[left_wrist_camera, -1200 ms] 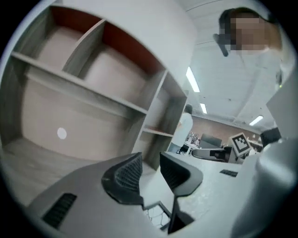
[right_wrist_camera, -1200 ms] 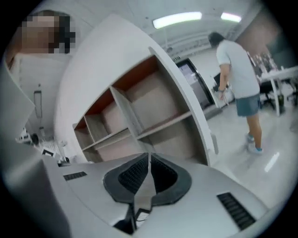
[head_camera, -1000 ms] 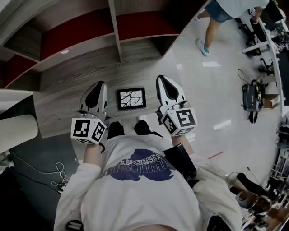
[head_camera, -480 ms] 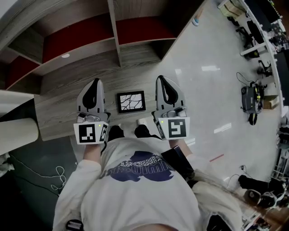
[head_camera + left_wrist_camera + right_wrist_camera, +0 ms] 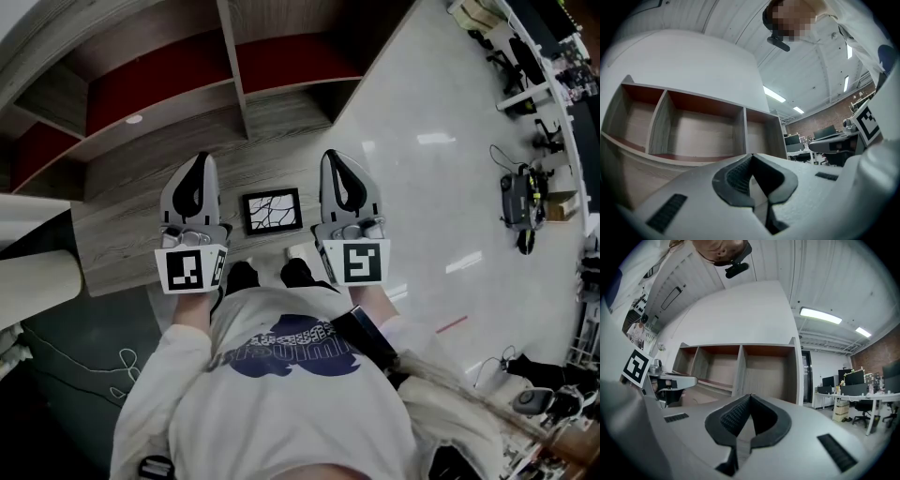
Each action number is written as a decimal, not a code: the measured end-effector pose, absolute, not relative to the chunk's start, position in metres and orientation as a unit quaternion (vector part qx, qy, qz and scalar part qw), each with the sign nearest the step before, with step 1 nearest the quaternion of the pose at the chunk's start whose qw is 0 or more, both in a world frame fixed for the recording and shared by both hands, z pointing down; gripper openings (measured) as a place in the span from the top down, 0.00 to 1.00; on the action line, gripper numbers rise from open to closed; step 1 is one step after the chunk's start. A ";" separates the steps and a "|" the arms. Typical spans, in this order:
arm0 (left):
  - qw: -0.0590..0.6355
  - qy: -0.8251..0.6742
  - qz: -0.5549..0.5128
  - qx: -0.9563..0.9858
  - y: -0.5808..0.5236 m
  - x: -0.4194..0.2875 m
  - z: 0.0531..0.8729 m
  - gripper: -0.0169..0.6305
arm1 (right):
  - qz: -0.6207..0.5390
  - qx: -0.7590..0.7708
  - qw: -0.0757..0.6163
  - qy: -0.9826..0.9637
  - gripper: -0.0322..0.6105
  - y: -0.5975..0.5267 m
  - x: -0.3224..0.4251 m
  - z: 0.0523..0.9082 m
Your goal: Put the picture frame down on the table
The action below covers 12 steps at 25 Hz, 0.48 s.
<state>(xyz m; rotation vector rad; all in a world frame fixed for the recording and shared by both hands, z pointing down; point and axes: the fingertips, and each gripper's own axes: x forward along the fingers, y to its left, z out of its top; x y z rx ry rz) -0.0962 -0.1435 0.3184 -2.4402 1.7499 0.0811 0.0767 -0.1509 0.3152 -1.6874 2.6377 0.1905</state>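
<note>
The picture frame (image 5: 273,210) lies flat on the wooden desk (image 5: 131,211), in the middle of the head view. It has a dark edge and a white picture with black lines like cracks. It sits between the two tools and touches neither one.

The left hand-held gripper (image 5: 198,169) is just to its left. The right hand-held gripper (image 5: 336,164) is just to its right. Both point up toward the top of the view. Each one's own view shows its two jaws pressed together at the tips, with nothing in them.

Behind the desk, at the upper left, stands a shelf (image 5: 234,70). Its boxes show red backs and wood walls.
</note>
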 end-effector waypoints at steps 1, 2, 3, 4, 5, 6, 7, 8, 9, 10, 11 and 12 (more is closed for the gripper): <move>0.069 0.581 0.026 -0.811 -0.143 -0.096 0.320 0.96 | 0.060 -0.539 0.003 0.840 0.95 -0.151 0.077 0.316; 0.068 0.580 0.026 -0.811 -0.143 -0.096 0.321 0.96 | 0.061 -0.541 0.002 0.839 0.95 -0.151 0.077 0.317; 0.067 0.580 0.025 -0.811 -0.144 -0.096 0.322 0.96 | 0.062 -0.541 0.002 0.838 0.95 -0.151 0.078 0.317; 0.067 0.581 0.025 -0.811 -0.144 -0.097 0.323 0.96 | 0.064 -0.542 0.000 0.838 0.95 -0.151 0.078 0.318; 0.068 0.581 0.024 -0.810 -0.144 -0.097 0.323 0.96 | 0.067 -0.542 -0.002 0.838 0.95 -0.151 0.077 0.318; 0.069 0.582 0.024 -0.810 -0.145 -0.098 0.323 0.96 | 0.071 -0.541 -0.005 0.838 0.95 -0.152 0.076 0.319; 0.071 0.582 0.023 -0.810 -0.145 -0.098 0.323 0.96 | 0.076 -0.540 -0.007 0.838 0.95 -0.152 0.074 0.319; 0.073 0.582 0.023 -0.810 -0.145 -0.098 0.322 0.96 | 0.080 -0.540 -0.008 0.838 0.95 -0.153 0.073 0.318; 0.073 0.582 0.023 -0.809 -0.146 -0.098 0.322 0.96 | 0.082 -0.541 -0.008 0.837 0.95 -0.153 0.072 0.318; 0.074 0.582 0.022 -0.809 -0.146 -0.098 0.322 0.96 | 0.081 -0.542 -0.009 0.836 0.95 -0.153 0.072 0.318; 0.075 0.583 0.022 -0.809 -0.146 -0.098 0.322 0.96 | 0.079 -0.543 -0.010 0.836 0.95 -0.153 0.072 0.318; 0.075 0.583 0.022 -0.809 -0.146 -0.098 0.322 0.96 | 0.077 -0.544 -0.013 0.836 0.95 -0.152 0.072 0.319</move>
